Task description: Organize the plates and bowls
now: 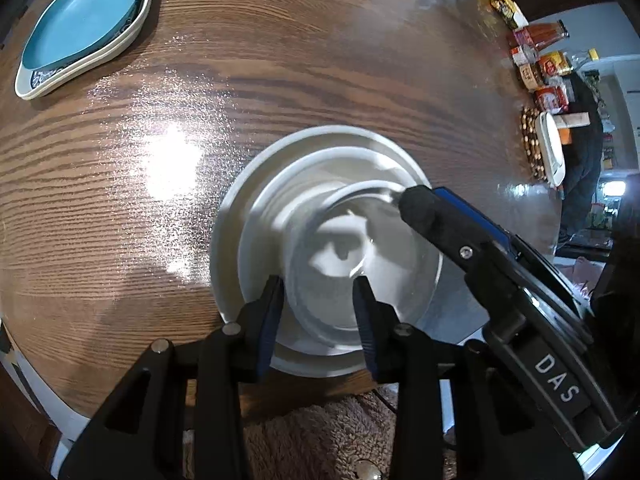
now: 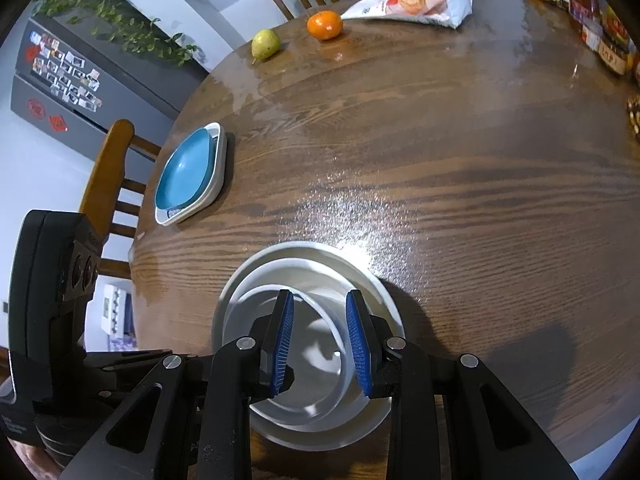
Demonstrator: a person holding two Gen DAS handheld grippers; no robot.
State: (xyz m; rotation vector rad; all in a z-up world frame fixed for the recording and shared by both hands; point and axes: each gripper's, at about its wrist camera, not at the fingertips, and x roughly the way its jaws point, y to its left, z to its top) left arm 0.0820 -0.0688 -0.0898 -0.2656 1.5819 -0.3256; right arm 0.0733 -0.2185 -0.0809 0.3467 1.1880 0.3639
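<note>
At far left on the desk (image 2: pixel 440 160), we see a blue plate (image 2: pixel 184 172) stacked on white dishes (image 2: pixel 218 160). Near the front edge, three bowls nest: a big white bowl (image 2: pixel 256 264), a smaller white bowl (image 2: pixel 256 280), and a glass bowl (image 1: pixel 320 316) innermost. Our left claw (image 1: pixel 318 300) straddles the glass bowl's near wall, released, with its pads apart. Our right claw (image 2: pixel 320 320) straddles the opposite rim, also released and gripping nothing.
</note>
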